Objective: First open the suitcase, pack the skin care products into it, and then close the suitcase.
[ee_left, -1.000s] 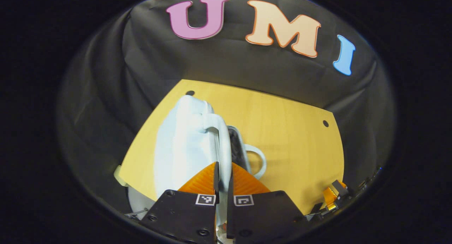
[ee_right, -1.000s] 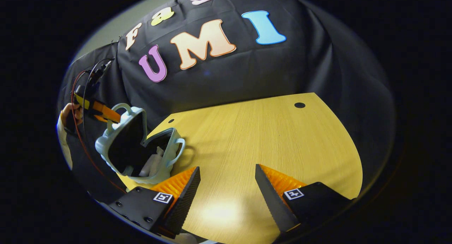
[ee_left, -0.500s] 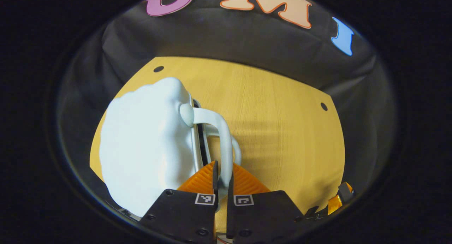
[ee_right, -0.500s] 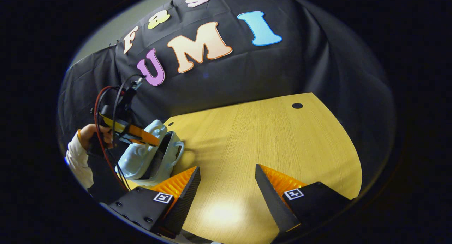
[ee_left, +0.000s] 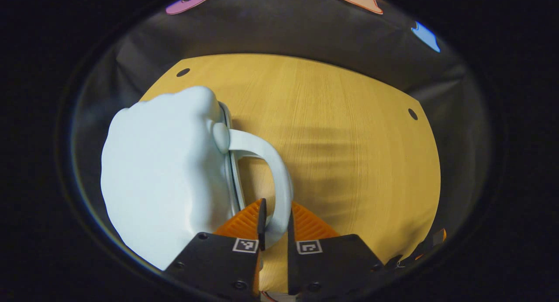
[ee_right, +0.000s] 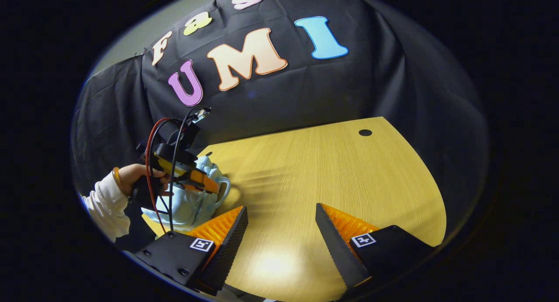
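1. A wooden table [ee_right: 332,171] with yellowish grain and a rounded outline stands against the booth's black cloth wall.
2. Two small dark round holes pierce its top near the far corners: one [ee_left: 412,114] on the right, one [ee_left: 183,72] on the left.
3. A pale blue suitcase [ee_left: 161,171] lies on the table's left part, its lid down, its looped handle [ee_left: 270,171] toward the middle.

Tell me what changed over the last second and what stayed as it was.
The suitcase went from wide open, with its dark inside showing, to all but shut: the left gripper, clamped on the lid's handle, swung the lid down onto the base. The hand holding that gripper came forward with it. The right gripper kept open and idle over the bare table.
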The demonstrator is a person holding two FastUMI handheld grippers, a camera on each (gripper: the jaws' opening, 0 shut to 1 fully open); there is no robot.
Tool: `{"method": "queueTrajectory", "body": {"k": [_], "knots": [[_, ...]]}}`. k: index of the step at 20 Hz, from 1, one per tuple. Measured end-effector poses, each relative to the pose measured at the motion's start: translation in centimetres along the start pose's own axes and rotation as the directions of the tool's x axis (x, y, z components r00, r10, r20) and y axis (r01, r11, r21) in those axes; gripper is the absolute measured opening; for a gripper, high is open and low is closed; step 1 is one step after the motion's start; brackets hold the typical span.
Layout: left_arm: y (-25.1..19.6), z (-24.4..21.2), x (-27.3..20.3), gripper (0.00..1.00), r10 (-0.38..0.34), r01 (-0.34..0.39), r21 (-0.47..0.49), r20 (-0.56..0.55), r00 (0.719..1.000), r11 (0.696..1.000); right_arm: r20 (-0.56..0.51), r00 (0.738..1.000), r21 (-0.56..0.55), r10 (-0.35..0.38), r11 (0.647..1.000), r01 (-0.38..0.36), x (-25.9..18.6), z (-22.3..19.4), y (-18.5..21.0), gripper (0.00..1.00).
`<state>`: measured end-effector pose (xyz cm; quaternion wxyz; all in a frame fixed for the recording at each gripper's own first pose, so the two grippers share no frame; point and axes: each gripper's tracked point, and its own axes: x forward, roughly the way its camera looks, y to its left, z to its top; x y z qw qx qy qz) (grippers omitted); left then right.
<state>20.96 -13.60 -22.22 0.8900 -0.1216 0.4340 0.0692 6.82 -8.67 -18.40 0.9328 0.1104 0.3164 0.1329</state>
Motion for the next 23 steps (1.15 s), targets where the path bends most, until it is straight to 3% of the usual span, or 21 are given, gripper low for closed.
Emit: {"method": "queueTrajectory", "body": {"k": [3, 4, 6, 8, 15, 17, 20, 21, 23], "knots": [[-0.7, -0.1, -0.5, 0.41, -0.032, 0.031, -0.027, -0.013, 0.999, 0.999, 0.016, 1.0, -0.002, -0.005, 1.0, 0.005, 0.0, 0.7, 0.4, 0.98], [-1.1, -0.2, -1.0, 0.59, -0.044, 0.044, -0.039, -0.018, 0.999, 0.998, 0.024, 1.0, 0.001, -0.007, 1.0, 0.007, -0.1, 1.1, 0.6, 0.98], [-1.6, -0.5, -1.8, 0.81, -0.054, 0.053, -0.03, -0.033, 0.998, 0.998, 0.041, 0.999, 0.009, -0.013, 1.0, 0.012, -0.2, 1.6, 0.9, 0.98], [-0.9, -1.0, -3.9, 0.88, -0.041, 0.042, 0.006, -0.033, 0.999, 0.999, 0.06, 0.998, 0.012, -0.021, 1.0, 0.02, -0.5, 2.3, 1.3, 0.98], [1.9, -1.4, -10.0, 0.94, 0.005, -0.022, 0.187, 0.092, 0.996, 0.982, 0.115, 0.993, 0.017, -0.019, 1.0, 0.017, -1.8, 4.2, 3.7, 0.98], [2.7, -2.0, -11.8, 0.95, -0.019, -0.005, 0.2, 0.116, 0.993, 0.98, 0.126, 0.992, 0.009, -0.013, 1.0, 0.012, -2.2, 4.3, 4.9, 0.98], [4.3, -1.4, -14.2, 0.94, -0.049, 0.007, 0.182, 0.228, 0.972, 0.983, 0.158, 0.987, 0.013, 0.003, 1.0, -0.005, -3.0, 4.9, 7.2, 0.98], [5.1, -1.0, -14.7, 0.94, -0.047, -0.004, 0.18, 0.276, 0.96, 0.984, 0.171, 0.985, 0.019, 0.009, 1.0, -0.013, -3.3, 5.0, 7.9, 0.93], [6.7, -0.2, -15.4, 0.94, -0.038, -0.029, 0.178, 0.362, 0.931, 0.984, 0.197, 0.98, 0.018, 0.007, 1.0, -0.011, -3.7, 5.1, 9.1, 0.98]]}}
